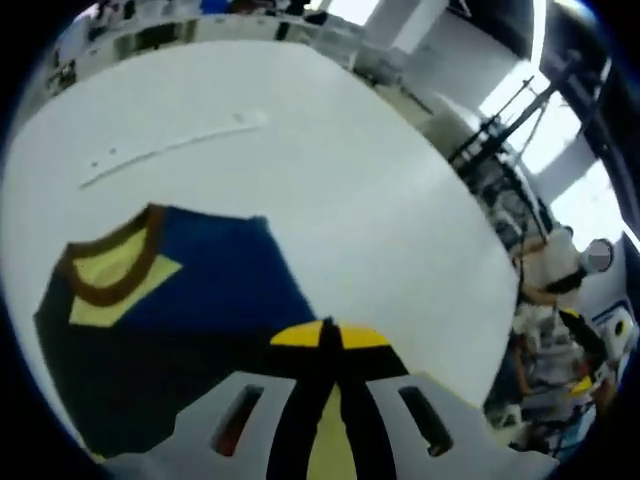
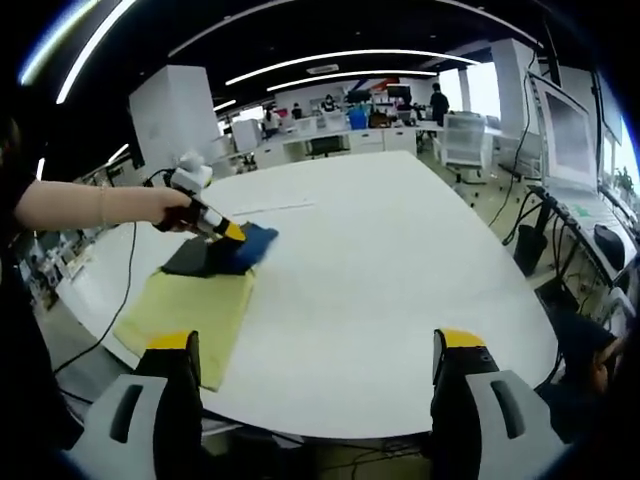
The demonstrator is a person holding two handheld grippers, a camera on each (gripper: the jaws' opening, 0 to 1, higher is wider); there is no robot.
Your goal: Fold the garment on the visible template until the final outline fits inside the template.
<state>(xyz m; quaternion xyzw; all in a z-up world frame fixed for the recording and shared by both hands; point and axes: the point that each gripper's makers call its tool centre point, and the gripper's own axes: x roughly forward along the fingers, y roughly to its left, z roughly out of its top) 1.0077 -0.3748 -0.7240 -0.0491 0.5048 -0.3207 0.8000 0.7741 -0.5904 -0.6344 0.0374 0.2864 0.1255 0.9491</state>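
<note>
Left view close over garment (image 1: pixel 180 320); right view far back; both share table (image 2: pixel 400 300).

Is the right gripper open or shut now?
Open. In the right gripper view, the right gripper has its yellow-tipped jaws far apart, with bare white table between them and nothing held.

a large white table (image 2: pixel 400 290) is seen; a yellow template (image 2: pixel 190 310) and a dark blue garment (image 2: pixel 215 255) lie near one edge.

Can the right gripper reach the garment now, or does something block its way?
Probably yes, though it must travel first. The right gripper is open and held well back from the garment. Bare table lies between them; the left gripper already holds one part of it.
</note>
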